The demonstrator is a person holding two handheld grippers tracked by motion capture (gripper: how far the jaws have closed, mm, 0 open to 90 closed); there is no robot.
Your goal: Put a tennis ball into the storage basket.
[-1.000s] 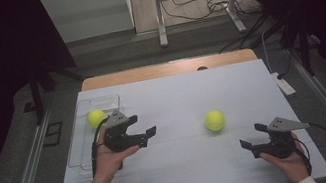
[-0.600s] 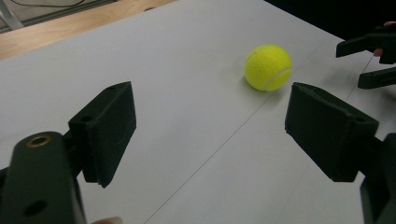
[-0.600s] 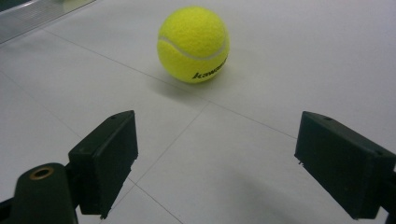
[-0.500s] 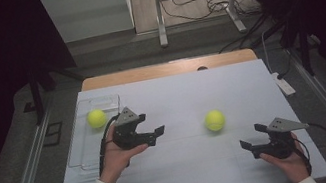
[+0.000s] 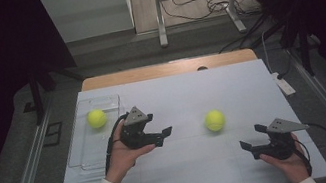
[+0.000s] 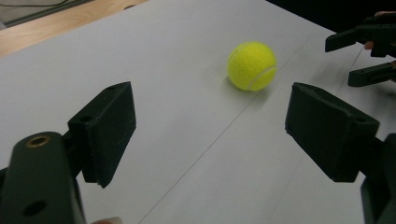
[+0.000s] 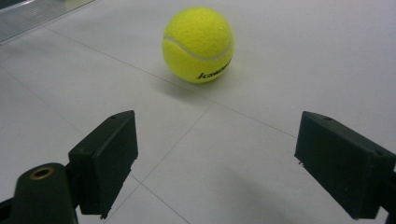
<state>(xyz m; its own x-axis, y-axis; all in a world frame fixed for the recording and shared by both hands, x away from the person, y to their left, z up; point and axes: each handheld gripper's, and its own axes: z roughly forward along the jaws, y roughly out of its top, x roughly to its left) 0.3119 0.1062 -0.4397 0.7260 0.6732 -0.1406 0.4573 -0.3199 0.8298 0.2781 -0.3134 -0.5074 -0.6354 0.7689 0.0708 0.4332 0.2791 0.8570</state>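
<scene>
A white table carries everything. On its left part lies a clear tray with one tennis ball in it. A second ball sits on the bare table, well right of the tray. The left gripper, jaws apart and empty, hovers between tray and that ball. The right gripper, jaws also apart and empty, waits near the ball, on the side away from the tray.
</scene>
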